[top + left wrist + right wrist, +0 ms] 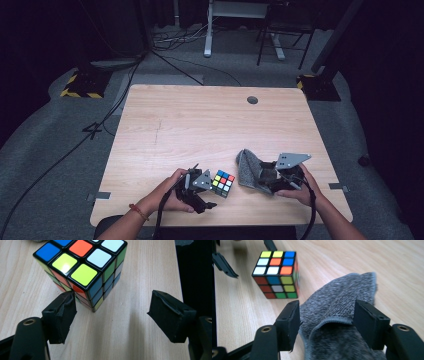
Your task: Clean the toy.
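Left tool (112, 315) open, 1 pad touching cube (82, 270): centre cube between pads first. Right tool (327, 320) gripping grey cloth (342, 302); hold steady.

One camera hangs high above the near side of the table (210, 120), looking forward and down, far enough back to take in the whole top and the floor beyond. A second rides on the left hand-held gripper (112, 312), low over the wood, looking along its two black jaws and very close to the puzzle cube (82, 270). A third rides on the right hand-held gripper (327, 320), just as low, facing leftward across the table over the grey cloth (342, 322). All three views share the cube; the high view and the right one share the cloth.
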The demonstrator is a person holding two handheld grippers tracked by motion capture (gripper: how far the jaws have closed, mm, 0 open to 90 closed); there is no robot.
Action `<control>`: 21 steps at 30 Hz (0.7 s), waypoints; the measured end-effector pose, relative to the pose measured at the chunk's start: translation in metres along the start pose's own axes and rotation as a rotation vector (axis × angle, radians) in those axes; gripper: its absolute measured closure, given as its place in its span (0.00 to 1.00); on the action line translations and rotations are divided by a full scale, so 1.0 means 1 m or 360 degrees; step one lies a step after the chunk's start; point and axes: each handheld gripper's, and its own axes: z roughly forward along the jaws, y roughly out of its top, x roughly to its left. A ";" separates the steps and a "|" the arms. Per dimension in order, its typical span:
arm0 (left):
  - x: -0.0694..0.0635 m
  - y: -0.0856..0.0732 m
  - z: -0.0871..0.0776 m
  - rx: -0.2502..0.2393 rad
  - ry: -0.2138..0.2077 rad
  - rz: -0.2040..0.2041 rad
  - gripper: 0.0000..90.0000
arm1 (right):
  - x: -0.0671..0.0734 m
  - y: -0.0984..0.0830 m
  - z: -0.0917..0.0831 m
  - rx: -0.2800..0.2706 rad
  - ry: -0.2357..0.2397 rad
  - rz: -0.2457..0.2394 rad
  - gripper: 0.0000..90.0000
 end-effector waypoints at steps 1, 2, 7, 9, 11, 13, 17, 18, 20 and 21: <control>0.000 0.000 0.000 0.0000 -0.0001 0.0001 0.24 | 0.002 0.000 0.003 0.0011 0.0000 -0.0010 0.42; 0.002 -0.001 -0.001 -0.0003 0.0009 -0.0004 0.24 | 0.003 0.000 0.005 0.0010 0.0006 -0.0010 0.42; 0.019 -0.001 -0.004 -0.0064 0.0069 -0.0064 0.17 | 0.010 0.001 0.015 0.0013 0.0023 -0.0028 0.42; 0.026 0.004 -0.004 -0.0074 0.0046 -0.0068 0.18 | 0.013 0.004 0.019 0.0013 0.0032 -0.0045 0.41; 0.030 0.012 -0.003 -0.0088 0.0003 -0.0030 0.18 | 0.016 0.005 0.022 0.0011 0.0047 -0.0063 0.41; 0.031 0.020 0.001 -0.0084 -0.0032 0.0020 0.18 | 0.020 0.006 0.024 0.0022 0.0054 -0.0076 0.41; 0.035 0.030 0.014 -0.0042 -0.0054 0.0062 0.18 | 0.026 0.010 0.029 0.0006 0.0077 -0.0105 0.40; 0.035 0.031 0.016 -0.0035 -0.0072 0.0064 0.17 | 0.027 0.011 0.031 0.0005 0.0092 -0.0103 0.40; 0.036 0.034 0.022 -0.0015 -0.0080 0.0088 0.17 | 0.030 0.012 0.035 0.0029 0.0105 -0.0123 0.40; 0.036 0.035 0.024 -0.0007 -0.0088 0.0097 0.18 | 0.032 0.012 0.038 0.0044 0.0109 -0.0133 0.40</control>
